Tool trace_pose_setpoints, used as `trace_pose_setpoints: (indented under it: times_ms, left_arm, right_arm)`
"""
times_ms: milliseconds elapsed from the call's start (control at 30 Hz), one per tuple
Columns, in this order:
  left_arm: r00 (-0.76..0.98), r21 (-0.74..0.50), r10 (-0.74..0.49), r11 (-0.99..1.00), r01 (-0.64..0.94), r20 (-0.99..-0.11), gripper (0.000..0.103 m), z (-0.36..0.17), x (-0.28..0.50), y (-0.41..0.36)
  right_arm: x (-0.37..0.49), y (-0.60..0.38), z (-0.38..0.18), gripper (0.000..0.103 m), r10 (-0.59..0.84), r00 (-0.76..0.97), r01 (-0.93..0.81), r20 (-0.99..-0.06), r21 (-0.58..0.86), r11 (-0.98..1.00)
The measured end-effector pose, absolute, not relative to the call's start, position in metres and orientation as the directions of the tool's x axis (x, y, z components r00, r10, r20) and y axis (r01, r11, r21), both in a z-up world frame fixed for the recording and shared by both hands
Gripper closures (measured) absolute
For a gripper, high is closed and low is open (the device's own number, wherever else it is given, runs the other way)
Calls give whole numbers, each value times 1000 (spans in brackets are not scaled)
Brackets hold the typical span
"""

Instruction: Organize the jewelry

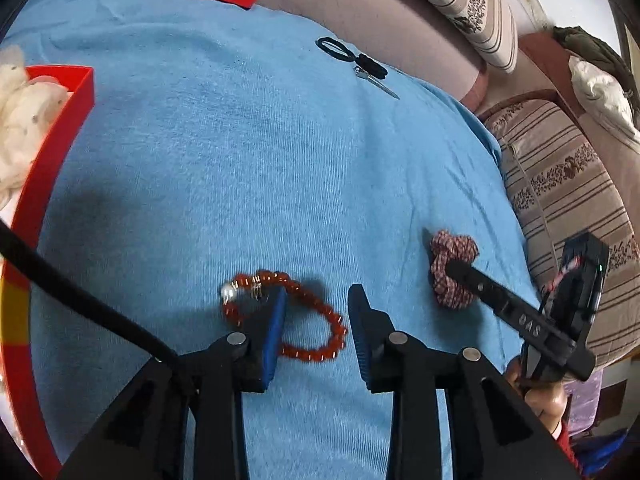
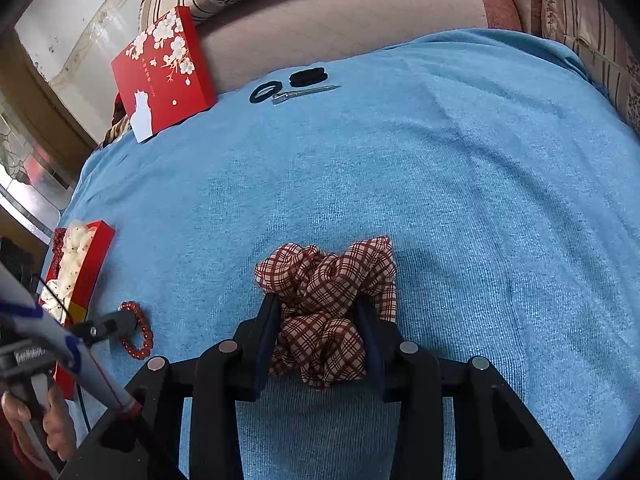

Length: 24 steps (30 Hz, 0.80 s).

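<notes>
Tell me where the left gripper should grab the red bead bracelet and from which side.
Grip the bead strand on the near right curve of the bracelet, coming down from above. It lies flat in a loop on the blue cloth, so one finger goes inside the loop and one outside. The left gripper already straddles that side, open. Probably avoid the pearl and clasp end, which looks lumpier.

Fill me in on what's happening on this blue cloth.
A person holds a gripper in each hand, sorting jewelry. The right gripper is closed on a plaid scrunchie. The left gripper stands open over a red bead bracelet, one finger inside its loop. A red box sits to the left; black hair ties lie at the far side.
</notes>
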State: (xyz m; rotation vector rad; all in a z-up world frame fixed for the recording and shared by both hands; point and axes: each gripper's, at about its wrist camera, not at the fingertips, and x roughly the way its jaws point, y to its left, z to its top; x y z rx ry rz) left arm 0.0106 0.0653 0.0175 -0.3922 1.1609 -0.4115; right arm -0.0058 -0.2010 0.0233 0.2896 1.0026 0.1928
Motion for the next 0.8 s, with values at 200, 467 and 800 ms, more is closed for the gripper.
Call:
trace_pose_setpoints:
  times_ms: [200,467,800]
  left_arm:
    - [306,-558,-565,821,119,-766,86,15,15,60]
    - [283,-577,-584,809,116,-761,85,6,19,49]
    - [337,-547,-542,833,91,-770,79,10,25,28]
  right_arm:
    - [-4,-203,23,61,303,522,-33,-797,336,941]
    - [-4,-201,22,61,298,523,-32,-798,331,943]
    - [-1,-194,20,73,255,548,-23,-797,290,957]
